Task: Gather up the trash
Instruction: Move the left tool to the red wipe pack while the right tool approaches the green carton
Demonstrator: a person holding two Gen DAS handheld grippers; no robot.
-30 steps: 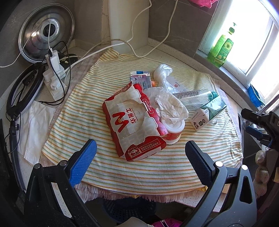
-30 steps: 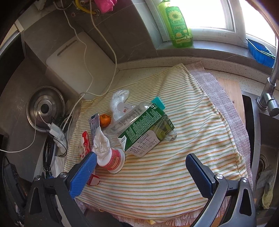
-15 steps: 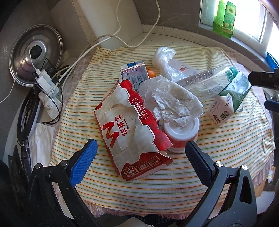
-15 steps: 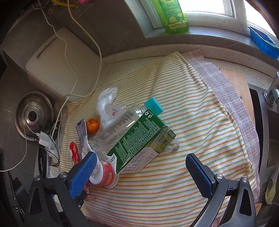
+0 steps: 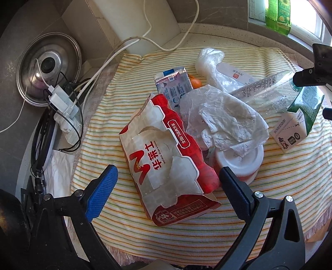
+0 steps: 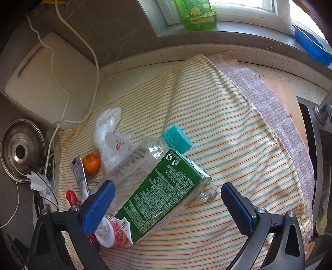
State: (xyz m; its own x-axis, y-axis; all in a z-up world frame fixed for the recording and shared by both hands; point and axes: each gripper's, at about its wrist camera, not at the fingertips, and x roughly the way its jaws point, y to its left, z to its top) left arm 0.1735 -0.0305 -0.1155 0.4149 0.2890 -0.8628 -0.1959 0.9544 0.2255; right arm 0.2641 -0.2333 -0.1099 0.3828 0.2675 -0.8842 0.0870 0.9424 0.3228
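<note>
Striped cloth [image 6: 238, 145]: green carton [image 6: 164, 193] between right hand-held gripper's [image 6: 168, 203] spread fingers.

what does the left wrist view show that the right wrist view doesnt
Only the left wrist view shows the red and white paper bag in full, the crumpled wrapper on the cup, and the open left hand-held gripper.

Only the right wrist view shows the bottle's teal cap, the sink edge, the blue tray on the sill, and the open right hand-held gripper.

Both show the striped cloth, green carton, clear bottle, pot lid, orange and green soap bottle.
</note>
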